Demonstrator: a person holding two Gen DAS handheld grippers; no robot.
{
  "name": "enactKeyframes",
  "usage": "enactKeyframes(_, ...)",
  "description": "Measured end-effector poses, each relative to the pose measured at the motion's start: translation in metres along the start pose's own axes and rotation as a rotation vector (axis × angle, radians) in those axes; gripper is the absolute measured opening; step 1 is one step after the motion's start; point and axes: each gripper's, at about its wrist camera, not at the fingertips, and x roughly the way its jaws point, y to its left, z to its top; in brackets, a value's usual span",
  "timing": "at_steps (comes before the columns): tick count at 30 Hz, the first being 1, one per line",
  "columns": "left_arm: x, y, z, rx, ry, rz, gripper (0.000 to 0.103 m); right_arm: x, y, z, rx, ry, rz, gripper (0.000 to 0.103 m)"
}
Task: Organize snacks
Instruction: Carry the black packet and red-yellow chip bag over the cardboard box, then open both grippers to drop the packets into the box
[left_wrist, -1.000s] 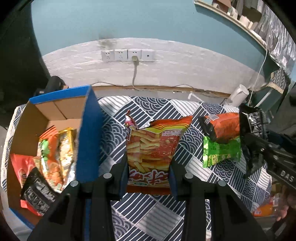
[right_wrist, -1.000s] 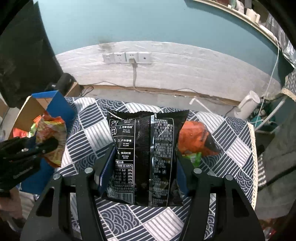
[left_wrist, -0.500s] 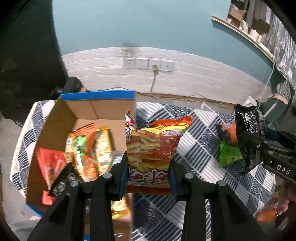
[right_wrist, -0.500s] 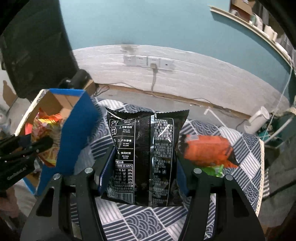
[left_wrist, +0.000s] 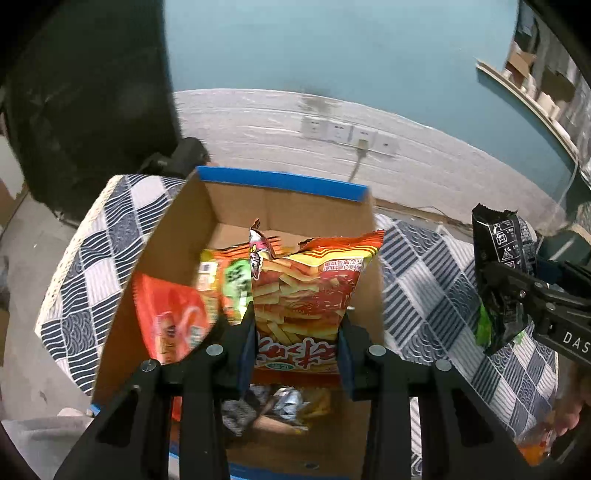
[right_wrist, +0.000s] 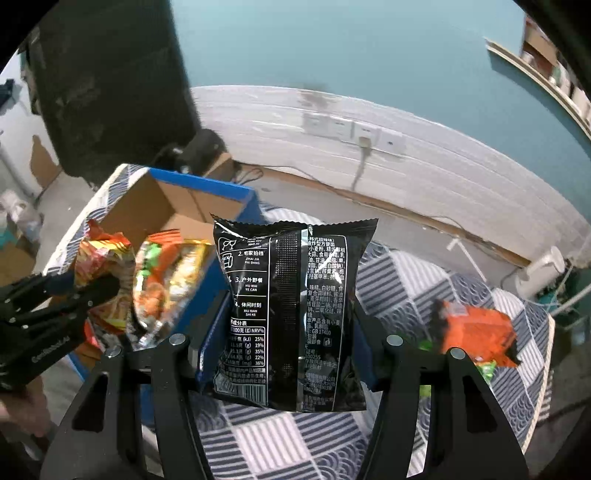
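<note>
So right now I've got a bag in each gripper. My left gripper (left_wrist: 295, 343) is clamped on the red-and-yellow fries snack bag (left_wrist: 308, 295), pads pinching its lower part from both sides, jaws fairly narrow. The bag stands upright between the fingers and it's hanging right over the open cardboard box (left_wrist: 177, 236) with the blue rim. Looking down past it I can see the stuff already in there: an orange-red packet (left_wrist: 170, 321) leaning against the left wall, a green-and-orange one (left_wrist: 232, 280) behind it, and a few silvery and yellow wrappers (left_wrist: 284, 402) at the bottom under my fingers.

My right gripper (right_wrist: 291, 343) is gripping the black snack bag (right_wrist: 295, 314), back side facing the camera with all the white print on it. Jaws are noticeably wider here because the bag is fatter, and the blue pads press on both of its edges. It's held upright above the blue-and-white patterned tablecloth (right_wrist: 399, 280), just to the right of the box, not over it.

From the right camera the left gripper shows up at the left edge, holding its bag over the box opening. Out on the cloth to the right there's an orange packet (right_wrist: 476, 332) with a green packet (right_wrist: 487, 369) partly tucked under it. The orange one is blurry in this view, so I can't read anything on it.
</note>
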Motion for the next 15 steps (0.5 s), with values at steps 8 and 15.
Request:
enactKeyframes(8,0.002,0.037,-0.005,-0.050,0.006,0.060,0.037,0.014,0.049,0.018,-0.069,0.009,0.053,0.059)
enactKeyframes(15,0.007,0.056,-0.004,-0.081,0.014,0.086,0.037,0.031,0.082,0.025,-0.111,0.041,0.104,0.059)
